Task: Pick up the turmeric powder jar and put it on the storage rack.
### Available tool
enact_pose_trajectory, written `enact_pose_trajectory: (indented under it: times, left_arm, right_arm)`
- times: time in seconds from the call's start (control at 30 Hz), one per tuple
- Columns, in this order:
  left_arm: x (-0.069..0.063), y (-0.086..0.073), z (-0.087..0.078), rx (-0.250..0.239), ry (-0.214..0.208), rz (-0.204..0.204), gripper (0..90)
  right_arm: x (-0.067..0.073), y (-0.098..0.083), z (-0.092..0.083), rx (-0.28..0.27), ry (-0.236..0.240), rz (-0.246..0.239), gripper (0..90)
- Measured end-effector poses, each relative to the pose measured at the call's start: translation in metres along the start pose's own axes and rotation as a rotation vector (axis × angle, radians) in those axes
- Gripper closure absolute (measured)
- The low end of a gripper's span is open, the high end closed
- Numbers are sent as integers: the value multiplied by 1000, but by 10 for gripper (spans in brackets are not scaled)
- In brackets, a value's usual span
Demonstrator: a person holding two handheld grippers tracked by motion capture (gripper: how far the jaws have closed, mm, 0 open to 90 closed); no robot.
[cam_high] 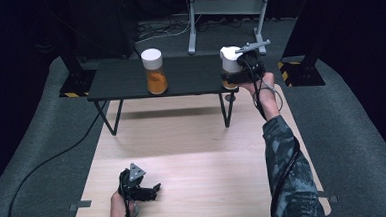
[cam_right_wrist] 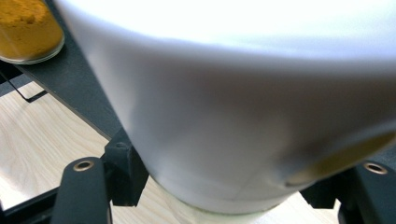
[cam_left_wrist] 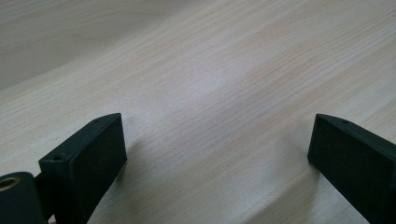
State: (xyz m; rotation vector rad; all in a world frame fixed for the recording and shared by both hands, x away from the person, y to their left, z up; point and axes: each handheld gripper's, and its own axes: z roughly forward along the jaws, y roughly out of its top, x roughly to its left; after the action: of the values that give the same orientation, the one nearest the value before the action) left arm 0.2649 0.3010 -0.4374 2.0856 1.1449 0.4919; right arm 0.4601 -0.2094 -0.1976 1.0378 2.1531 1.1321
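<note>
right gripper (cam_high: 240, 72) clenched on the white-capped jar (cam_high: 230, 61) at the shelf's (cam_high: 124, 79) right end; glass, slippery, likely fragile; left gripper (cam_high: 152, 189) released

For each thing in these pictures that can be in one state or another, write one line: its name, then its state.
Left gripper: open, nothing between its jaws, low over the wooden table.
Right gripper: shut on the right jar.
Right jar: white lid on, upright, at the right end of the black shelf.
Left jar: white lid on, upright on the shelf, part filled with orange powder, untouched.
</note>
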Motion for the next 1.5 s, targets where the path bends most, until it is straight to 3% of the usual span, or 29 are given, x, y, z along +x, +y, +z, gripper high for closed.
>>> enact_pose_trajectory:
  times: [0.23,0.57,0.73,1.5]
  left_arm:
    - [0,0,0,2,-1,0,37]
    - [0,0,0,-1,-1,-4,37]
    - [0,0,0,0,0,0,37]
    - [0,0,0,0,0,0,38]
  right_arm:
    - [-3,1,8,17,-6,12,297]
    - [-18,-4,10,2,37,74,297]
    - [-12,-5,10,-4,19,56,296]
    - [-13,-4,10,2,23,61,291]
